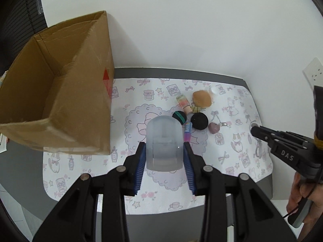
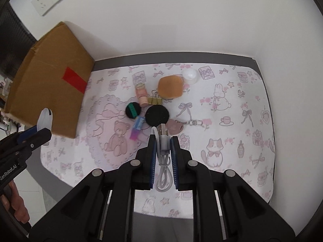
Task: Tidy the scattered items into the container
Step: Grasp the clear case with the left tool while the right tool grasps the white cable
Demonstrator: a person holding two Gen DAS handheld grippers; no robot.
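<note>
My left gripper (image 1: 164,151) is shut on a translucent plastic case (image 1: 164,141), held above the mat just right of the open cardboard box (image 1: 60,80). My right gripper (image 2: 163,143) is shut on a coiled white USB cable (image 2: 164,161), held above the mat near the pile. On the mat lie a bun-shaped squishy (image 2: 170,86), a pink bottle (image 2: 141,93), a black puff with teal band (image 2: 132,110), a black round puff (image 2: 157,115), a blue-purple tube (image 2: 136,128), a binder clip (image 2: 154,100), a mauve keychain (image 2: 175,126) and a white cap (image 2: 189,76).
The box (image 2: 50,80) stands on the table's left side, open at the top, with a red arrow on its side. A patterned mat (image 2: 232,121) covers the grey table (image 2: 181,56). A white wall stands close behind. The right gripper also shows in the left wrist view (image 1: 254,130).
</note>
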